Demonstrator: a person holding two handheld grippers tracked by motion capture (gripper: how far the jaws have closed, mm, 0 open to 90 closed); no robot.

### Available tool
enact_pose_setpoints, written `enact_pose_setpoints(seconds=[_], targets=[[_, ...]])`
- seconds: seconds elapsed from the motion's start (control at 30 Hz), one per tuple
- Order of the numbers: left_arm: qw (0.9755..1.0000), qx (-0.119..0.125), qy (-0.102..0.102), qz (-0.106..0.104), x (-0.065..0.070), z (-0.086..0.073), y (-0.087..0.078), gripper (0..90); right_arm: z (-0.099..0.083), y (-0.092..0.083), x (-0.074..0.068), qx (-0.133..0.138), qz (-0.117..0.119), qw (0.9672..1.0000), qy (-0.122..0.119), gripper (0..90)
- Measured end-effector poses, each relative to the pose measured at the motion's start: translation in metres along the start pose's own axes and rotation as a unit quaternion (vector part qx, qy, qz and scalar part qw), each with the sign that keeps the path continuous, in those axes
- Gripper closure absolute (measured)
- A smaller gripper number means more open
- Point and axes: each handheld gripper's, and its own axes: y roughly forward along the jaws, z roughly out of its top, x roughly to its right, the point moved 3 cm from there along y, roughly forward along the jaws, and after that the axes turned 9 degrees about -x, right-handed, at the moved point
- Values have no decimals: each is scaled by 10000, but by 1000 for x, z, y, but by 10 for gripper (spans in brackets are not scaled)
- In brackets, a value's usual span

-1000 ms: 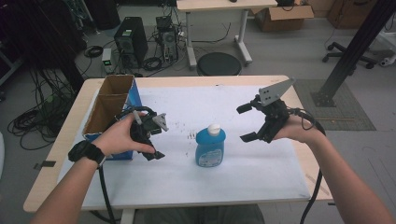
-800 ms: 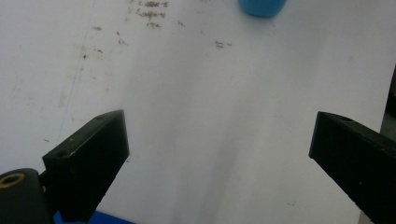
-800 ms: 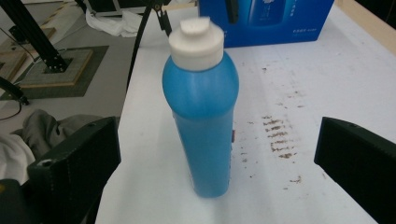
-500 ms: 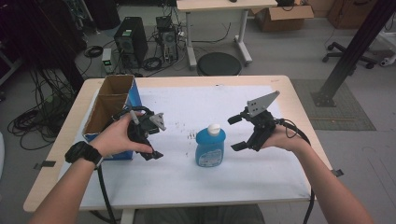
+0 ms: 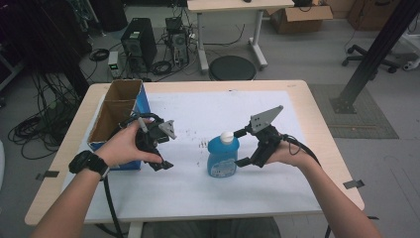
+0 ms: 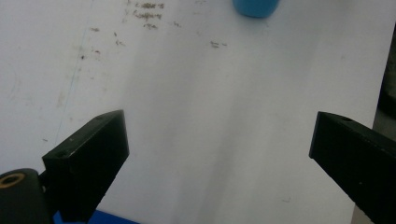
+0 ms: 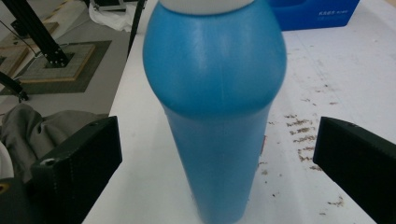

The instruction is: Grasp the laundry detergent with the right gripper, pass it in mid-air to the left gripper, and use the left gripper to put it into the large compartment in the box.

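On the tabletop [image 5: 307,124], covered by a white sheet marked with brown specks, a blue bottle [image 5: 222,156] with a white cap stands upright near the middle, and an open cardboard box [image 5: 116,111] with a blue side sits at the left edge. The right gripper [image 5: 242,148] is level with the bottle's body, just beside it on its right; in the right gripper view the bottle [image 7: 215,102] stands squarely between the two black fingers [image 7: 77,163], which are spread wide and apart from it on both sides. The left gripper [image 5: 161,144] hangs well to the bottle's left, beside the box, its fingers [image 6: 88,154] likewise spread with nothing between them but bare sheet. The likely trouble, as I judge it: the bottle is tall and narrow-based, so if one finger reaches it before the other, it could be pushed sideways and tip or slide on the smooth sheet. A squeeze low on the rounded shoulder might also let it slip.
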Motion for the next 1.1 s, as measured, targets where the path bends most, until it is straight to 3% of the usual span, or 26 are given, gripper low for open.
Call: enact_pose_setpoints(seconds=[0.27,0.63,1.1], targets=[[10000,36,0,24,1,0,-1,53,2,18,0,75,61,10000,5,15],[10000,72,-8,24,1,0,-2,53,2,31,1,153,101,9998,37,32],[9999,110,-9,53,0,-1,-3,53,3,36,1,357,115,9993,-85,217]])
